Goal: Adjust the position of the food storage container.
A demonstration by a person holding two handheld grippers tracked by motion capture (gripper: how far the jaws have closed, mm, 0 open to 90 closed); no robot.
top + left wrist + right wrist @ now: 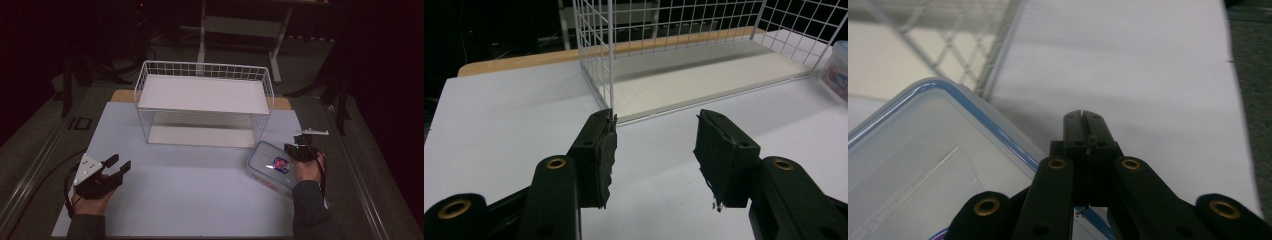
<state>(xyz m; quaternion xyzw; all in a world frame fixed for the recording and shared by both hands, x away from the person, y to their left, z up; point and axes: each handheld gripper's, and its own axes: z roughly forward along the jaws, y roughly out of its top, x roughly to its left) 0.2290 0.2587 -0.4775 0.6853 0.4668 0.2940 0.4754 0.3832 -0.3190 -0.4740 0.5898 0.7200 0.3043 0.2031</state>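
Just left of my right tool (301, 148), touching its side, the clear blue-rimmed container (272, 166) is sitting on the table (200, 200) beside the wire rack's (205, 102) near corner, and I am keeping this tool's jaws pressed fully together with nothing between them, probably to nudge the box rather than grip it. Ahead of my left tool (120, 165), the rack's open lower shelf is waiting, so I am holding those jaws parted and empty above the table, ready to help.

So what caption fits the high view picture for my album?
Right gripper shut at the lidded plastic box; left gripper waits open by the wire shelf.
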